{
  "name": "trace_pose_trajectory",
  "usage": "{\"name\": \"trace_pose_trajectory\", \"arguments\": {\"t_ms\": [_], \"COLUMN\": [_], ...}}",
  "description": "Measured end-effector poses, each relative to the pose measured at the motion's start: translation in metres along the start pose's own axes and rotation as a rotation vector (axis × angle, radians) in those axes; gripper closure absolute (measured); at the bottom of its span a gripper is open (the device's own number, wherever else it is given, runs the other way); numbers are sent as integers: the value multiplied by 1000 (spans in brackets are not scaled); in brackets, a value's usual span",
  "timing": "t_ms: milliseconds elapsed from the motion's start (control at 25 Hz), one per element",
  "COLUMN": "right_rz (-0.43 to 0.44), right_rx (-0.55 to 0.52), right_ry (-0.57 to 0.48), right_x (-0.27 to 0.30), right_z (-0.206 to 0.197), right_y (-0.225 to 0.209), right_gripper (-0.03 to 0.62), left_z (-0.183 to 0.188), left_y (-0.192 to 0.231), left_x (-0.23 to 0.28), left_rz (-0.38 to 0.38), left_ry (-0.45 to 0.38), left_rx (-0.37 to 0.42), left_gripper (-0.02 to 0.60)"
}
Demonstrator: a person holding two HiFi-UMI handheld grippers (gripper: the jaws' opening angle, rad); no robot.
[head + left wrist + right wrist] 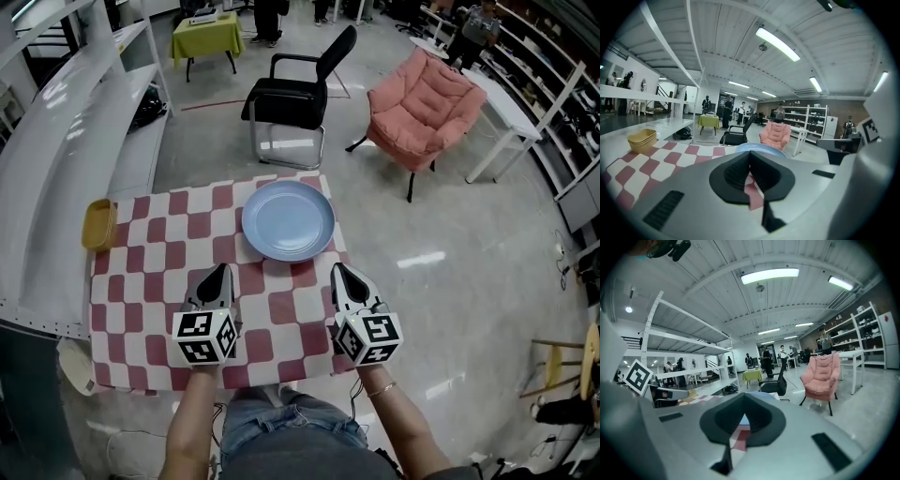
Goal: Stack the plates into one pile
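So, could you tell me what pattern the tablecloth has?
The tablecloth is a red-and-white check, clearest in the head view.

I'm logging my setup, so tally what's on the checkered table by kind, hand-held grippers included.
Blue plate: 1 in view
Yellow basket stack: 1
Hand-held grippers: 2, left hand-held gripper and right hand-held gripper
Total: 4

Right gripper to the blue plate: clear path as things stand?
Probably yes. Only checkered cloth lies between the right gripper and the blue plate, which sits just ahead and to its left. Its jaws are shut and empty, so they would need to open first.
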State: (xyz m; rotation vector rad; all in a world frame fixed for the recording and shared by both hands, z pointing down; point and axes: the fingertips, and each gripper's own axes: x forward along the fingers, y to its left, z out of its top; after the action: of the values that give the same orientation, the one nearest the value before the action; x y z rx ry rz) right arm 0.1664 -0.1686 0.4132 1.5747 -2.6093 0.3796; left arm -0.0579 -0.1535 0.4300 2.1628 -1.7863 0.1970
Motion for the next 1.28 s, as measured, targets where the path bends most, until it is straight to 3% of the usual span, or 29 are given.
{"name": "trace_pose_trajectory", "arguments": {"t_ms": [480,1280], "right_rz": [10,41], "right_rx": [42,44], "right_ry": [-13,18], "right_x": [-25,-48], "right_z": [-4,-23], "right_y": [7,11], "right_gripper": [584,585], "left_z": [1,-19], "left_y": [-4,-26], "left_x": [-30,-52], "left_rz": [29,23], "left_ry": [-51,-36], "left_rx": [11,4], "left_gripper": [565,565]}}
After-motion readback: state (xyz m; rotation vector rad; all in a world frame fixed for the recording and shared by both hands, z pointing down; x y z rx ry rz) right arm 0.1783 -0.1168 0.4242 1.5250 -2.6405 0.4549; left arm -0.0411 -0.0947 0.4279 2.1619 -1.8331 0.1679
